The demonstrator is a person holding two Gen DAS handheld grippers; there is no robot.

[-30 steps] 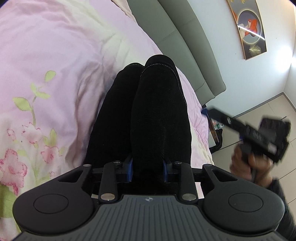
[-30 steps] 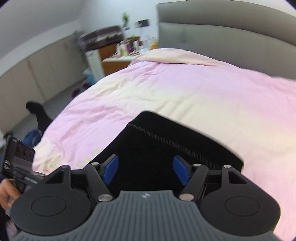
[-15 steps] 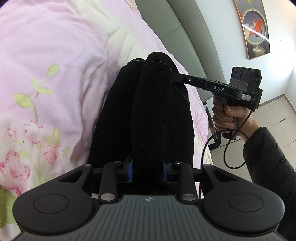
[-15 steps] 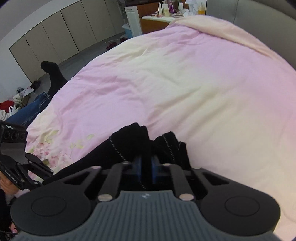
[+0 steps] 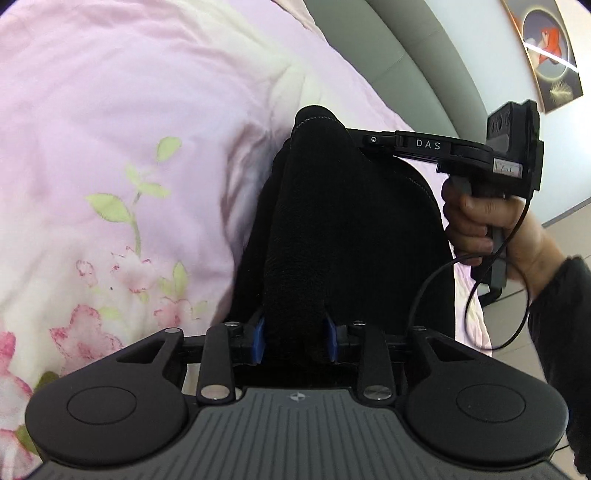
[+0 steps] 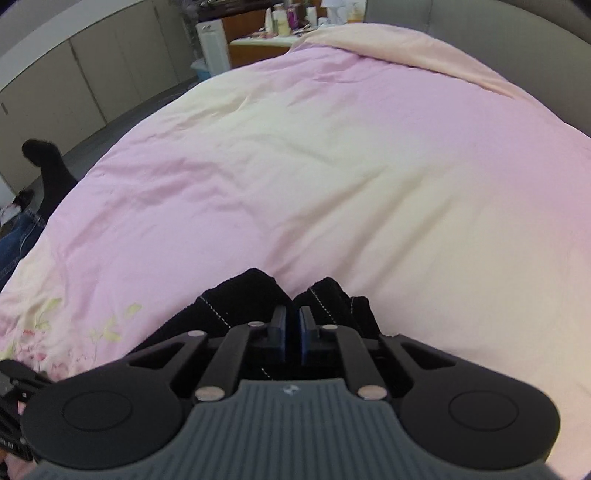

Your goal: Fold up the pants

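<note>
Black pants (image 5: 332, 229) lie lengthwise on a pink quilt (image 5: 129, 129), bunched into a raised ridge. My left gripper (image 5: 295, 339) is shut on the near end of the pants, with cloth filling the gap between its blue pads. My right gripper (image 6: 292, 328) is shut on the far end of the pants (image 6: 243, 295), its blue pads nearly together with black cloth bunched around them. In the left wrist view the right gripper (image 5: 354, 136) reaches in from the right, held by a hand (image 5: 480, 221).
The quilt (image 6: 332, 166) covers the whole bed. A grey headboard (image 5: 388, 55) runs along the far side. Cabinets (image 6: 92, 74) and a cluttered dresser (image 6: 295, 22) stand beyond the bed. A cable (image 5: 480, 295) hangs from the right gripper.
My right gripper came in from the side with open jaws, closed on the far end of the pants and lifted it. The pants have bunched higher. My left gripper kept its hold.
</note>
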